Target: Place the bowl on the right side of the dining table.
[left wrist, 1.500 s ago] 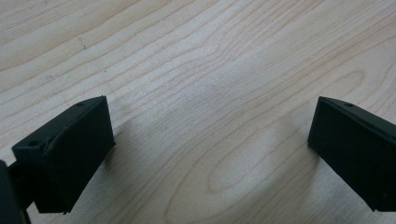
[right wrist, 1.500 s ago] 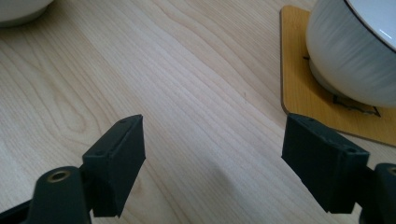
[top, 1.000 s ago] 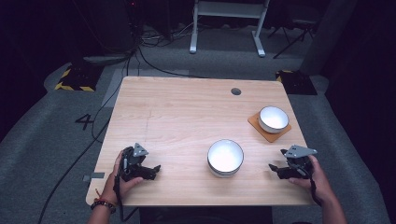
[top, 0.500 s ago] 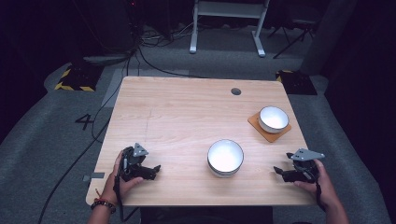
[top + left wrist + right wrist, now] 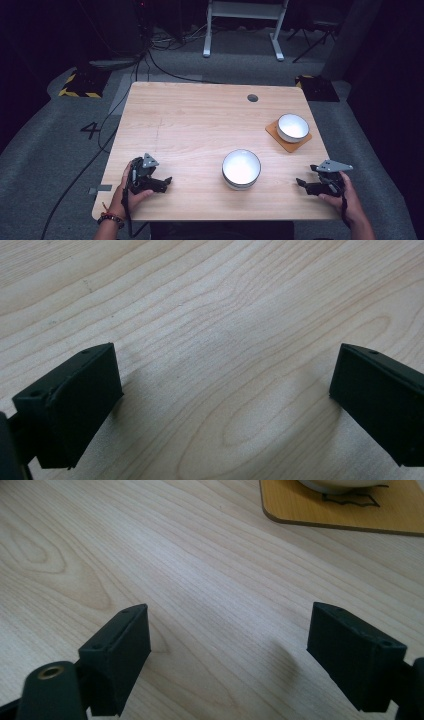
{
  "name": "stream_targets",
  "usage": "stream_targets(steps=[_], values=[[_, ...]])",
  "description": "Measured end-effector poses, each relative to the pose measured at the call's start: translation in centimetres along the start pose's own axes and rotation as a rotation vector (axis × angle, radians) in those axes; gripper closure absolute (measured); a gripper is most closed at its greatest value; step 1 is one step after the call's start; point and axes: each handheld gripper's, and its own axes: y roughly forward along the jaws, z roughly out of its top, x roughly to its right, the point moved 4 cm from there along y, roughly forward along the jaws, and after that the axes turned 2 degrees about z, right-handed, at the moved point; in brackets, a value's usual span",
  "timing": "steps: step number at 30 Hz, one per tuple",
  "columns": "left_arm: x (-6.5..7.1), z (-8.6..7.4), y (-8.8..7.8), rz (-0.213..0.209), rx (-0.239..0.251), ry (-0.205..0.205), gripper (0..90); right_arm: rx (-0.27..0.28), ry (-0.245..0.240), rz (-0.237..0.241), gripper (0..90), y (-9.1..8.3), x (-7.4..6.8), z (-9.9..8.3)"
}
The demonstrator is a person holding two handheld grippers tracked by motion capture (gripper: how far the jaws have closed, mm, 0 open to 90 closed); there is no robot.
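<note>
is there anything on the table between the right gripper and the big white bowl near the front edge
Nothing visible. In the high view, bare wood lies between the right gripper and the big white bowl. The small bowl on its coaster sits farther back, off that line. The right gripper is open and empty.

High view overlooks table (image 5: 200,120) (gripper views skim close).

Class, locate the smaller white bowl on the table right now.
In the high view the smaller white bowl sits on an orange mat at the table's right side, beyond the right gripper.
</note>
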Motion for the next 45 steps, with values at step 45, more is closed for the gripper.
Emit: stream_targets(steps=[45], values=[[0.1, 0.0, 0.1, -0.015, -0.004, -0.007, 0.2, 0.022, 0.079, 0.04, 13.2, 0.5, 0.6, -0.9]])
